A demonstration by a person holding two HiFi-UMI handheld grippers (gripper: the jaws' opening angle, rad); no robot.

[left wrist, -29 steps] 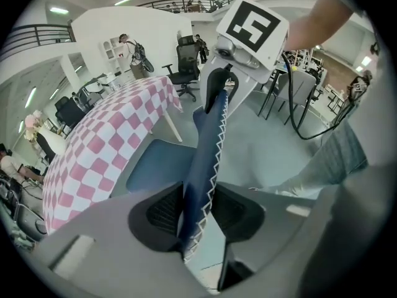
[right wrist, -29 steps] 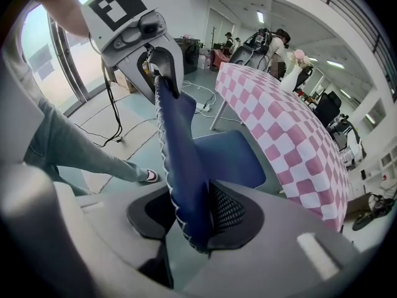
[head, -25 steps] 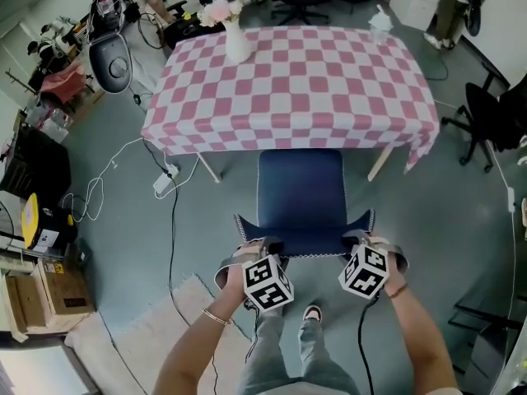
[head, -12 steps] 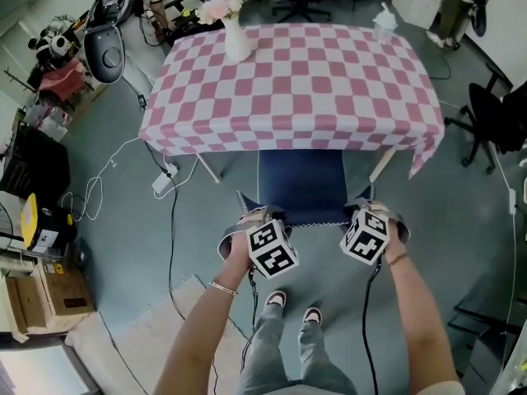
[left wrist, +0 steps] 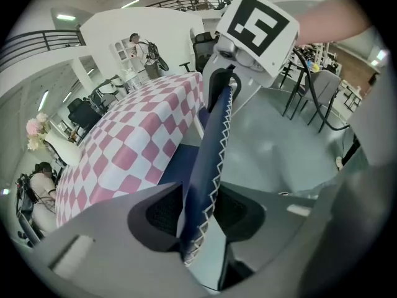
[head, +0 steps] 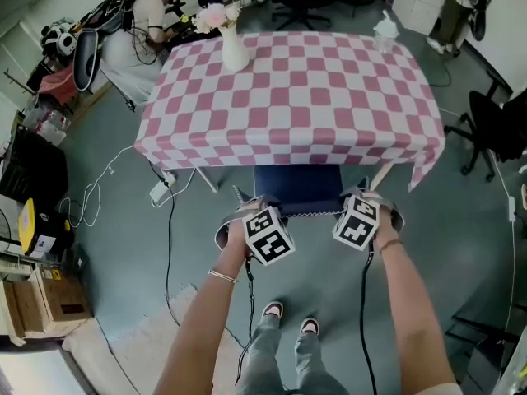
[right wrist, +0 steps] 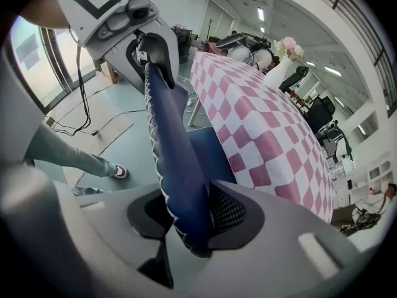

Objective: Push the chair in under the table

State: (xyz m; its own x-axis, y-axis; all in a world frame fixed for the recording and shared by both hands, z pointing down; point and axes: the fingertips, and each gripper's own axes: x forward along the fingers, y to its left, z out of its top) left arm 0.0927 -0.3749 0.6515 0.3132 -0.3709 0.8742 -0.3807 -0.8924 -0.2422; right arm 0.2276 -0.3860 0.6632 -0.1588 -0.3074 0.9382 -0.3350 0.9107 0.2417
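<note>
The chair [head: 298, 189] was dark blue, with a padded seat and a thin backrest edged in pale zigzag stitching; it stood on the grey floor [head: 123, 220] at the near side of the bench [head: 292, 89], the front of its seat beneath the overhang of the pink-and-white checked cloth [head: 247, 151] and its backrest still outside the bench edge, toward the person; the left claw [head: 247, 219] was clamped on the left end of the backrest's top edge, the blue fabric pinched between its dark pads, and the right claw [head: 372, 209] gripped the right end in the same way, so that each claw's own view showed the backrest running away from its jaws to the other claw; on the far left part of the bench stood a white vase [head: 234, 49] holding pale pink flowers [head: 212, 13], and near the far right corner sat a small clear object [head: 384, 30] too small to identify; the chair's legs were hidden below the seat and backrest, and how far the seat reached under the cloth could not be seen; only the lower ends of two bench legs [head: 207, 178] showed beneath the cloth; the jaw tips in the head view were largely covered by the marker cubes and the hands.
</note>
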